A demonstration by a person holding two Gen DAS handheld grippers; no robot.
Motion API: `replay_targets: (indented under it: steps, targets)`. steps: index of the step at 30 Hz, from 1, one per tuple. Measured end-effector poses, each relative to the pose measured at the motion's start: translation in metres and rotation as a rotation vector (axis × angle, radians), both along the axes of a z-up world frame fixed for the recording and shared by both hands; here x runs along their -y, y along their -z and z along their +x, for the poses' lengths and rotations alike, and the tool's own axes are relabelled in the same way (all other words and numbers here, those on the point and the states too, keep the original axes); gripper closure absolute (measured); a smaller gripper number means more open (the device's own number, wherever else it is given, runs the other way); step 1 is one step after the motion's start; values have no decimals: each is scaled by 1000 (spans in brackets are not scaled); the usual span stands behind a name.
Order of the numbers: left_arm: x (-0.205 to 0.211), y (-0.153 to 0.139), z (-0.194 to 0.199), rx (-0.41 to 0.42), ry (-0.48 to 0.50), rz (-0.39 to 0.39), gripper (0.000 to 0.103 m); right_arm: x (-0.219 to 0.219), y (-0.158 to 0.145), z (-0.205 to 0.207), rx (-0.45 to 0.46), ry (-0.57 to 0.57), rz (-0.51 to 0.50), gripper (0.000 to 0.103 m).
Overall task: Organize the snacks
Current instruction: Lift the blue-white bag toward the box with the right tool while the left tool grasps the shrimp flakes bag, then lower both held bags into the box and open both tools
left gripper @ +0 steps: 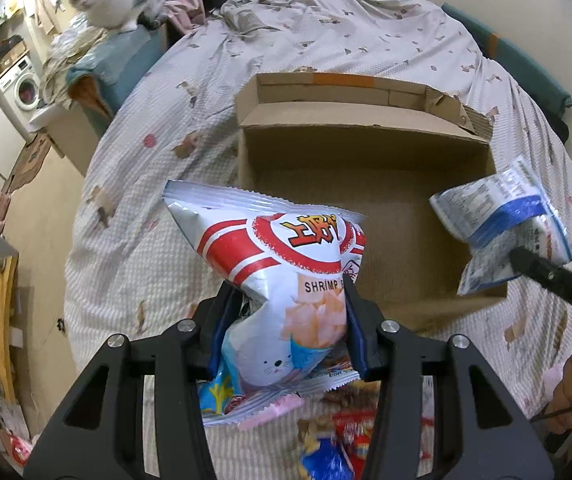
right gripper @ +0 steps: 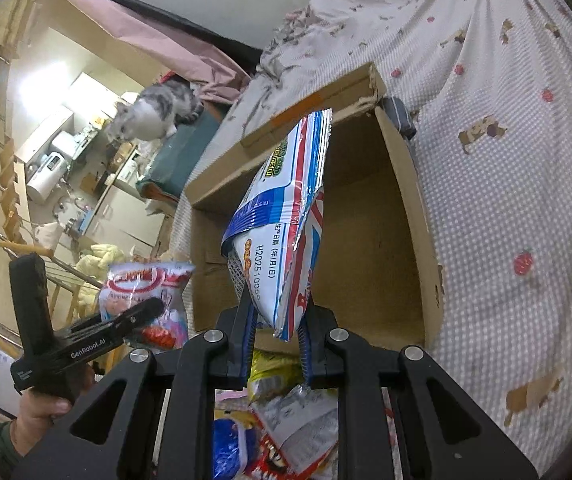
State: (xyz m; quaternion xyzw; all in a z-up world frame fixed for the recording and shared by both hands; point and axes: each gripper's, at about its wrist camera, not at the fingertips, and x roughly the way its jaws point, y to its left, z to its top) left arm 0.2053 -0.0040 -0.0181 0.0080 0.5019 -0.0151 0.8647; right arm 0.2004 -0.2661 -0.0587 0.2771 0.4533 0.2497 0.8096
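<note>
Left gripper (left gripper: 294, 312) pinched the shrimp-chip bag (left gripper: 286, 272) just before the cardboard box (left gripper: 366, 152); right gripper (right gripper: 275, 334) clamped the blue-striped packet (right gripper: 281, 224) above it.

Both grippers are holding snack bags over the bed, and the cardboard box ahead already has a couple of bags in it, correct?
Not quite. Both grippers do hold bags: the left gripper a shrimp chips bag, the right gripper a blue-and-white snack bag. But the cardboard box is empty, as the left wrist view shows.
</note>
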Motion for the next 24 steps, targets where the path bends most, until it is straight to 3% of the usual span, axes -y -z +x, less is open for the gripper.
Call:
replay_targets:
  steps: [8, 13, 24]
  targets:
    - [11, 29, 22, 56, 37, 38, 60, -22, 25, 13, -65, -50, -20, 84]
    - [15, 51, 30, 34, 49, 59, 60, -31, 36, 16, -76, -87, -71, 84]
    - [13, 51, 30, 55, 44, 36, 58, -36, 50, 23, -123, -100, -77, 83]
